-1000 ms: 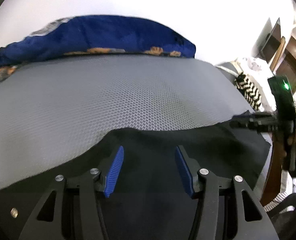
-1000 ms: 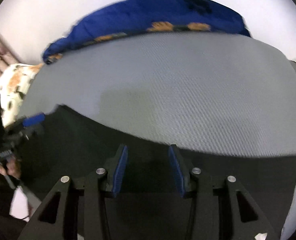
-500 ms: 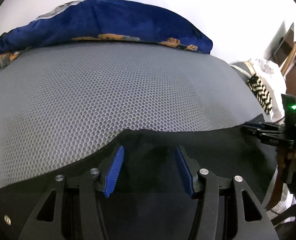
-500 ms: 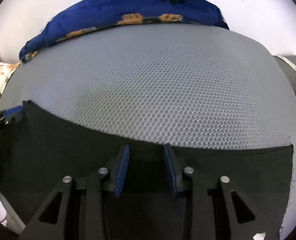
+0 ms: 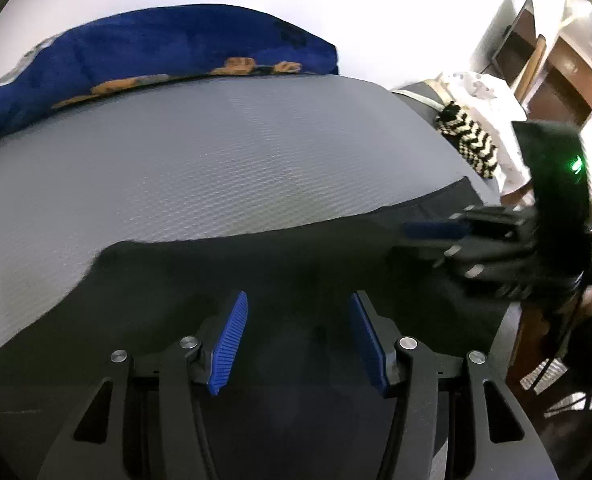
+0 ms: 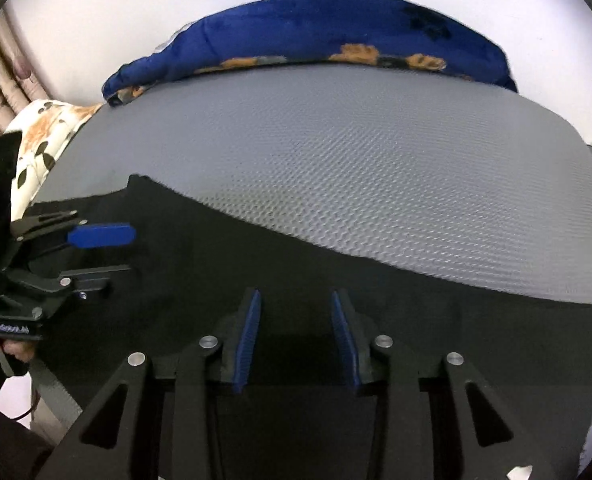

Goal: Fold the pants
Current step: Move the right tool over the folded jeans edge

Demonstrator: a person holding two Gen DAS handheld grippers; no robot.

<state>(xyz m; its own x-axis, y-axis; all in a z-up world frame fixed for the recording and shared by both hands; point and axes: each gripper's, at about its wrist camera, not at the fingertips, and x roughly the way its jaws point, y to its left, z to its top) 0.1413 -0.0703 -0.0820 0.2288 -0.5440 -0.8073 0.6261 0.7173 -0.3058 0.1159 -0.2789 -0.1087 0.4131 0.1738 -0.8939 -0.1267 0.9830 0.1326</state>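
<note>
Surface: grey textured mat (image 5: 200,152), carrying the goods listed; no containers present.

Far edge, left to right: floral white cloth (image 6: 42,140) at the mat's left corner; blue blanket (image 6: 336,36) with orange and black paw prints, along the back edge against a white wall; black-and-white zigzag cloth (image 5: 470,142) off the right corner, beside wooden furniture.

Task item: black pants (image 6: 280,276), spread flat across the near part of the mat, far edge running unevenly from left to right.

Left gripper (image 5: 298,312): blue-padded jaws parted wide, nothing between them, poised over the left portion of the pants; contact with the cloth cannot be told. In the right wrist view it lies on its side, one blue pad uppermost.

Right gripper (image 6: 296,312): jaws likewise parted, released, nothing between the pads, over the right portion of the pants. Blurred in the left wrist view.
</note>
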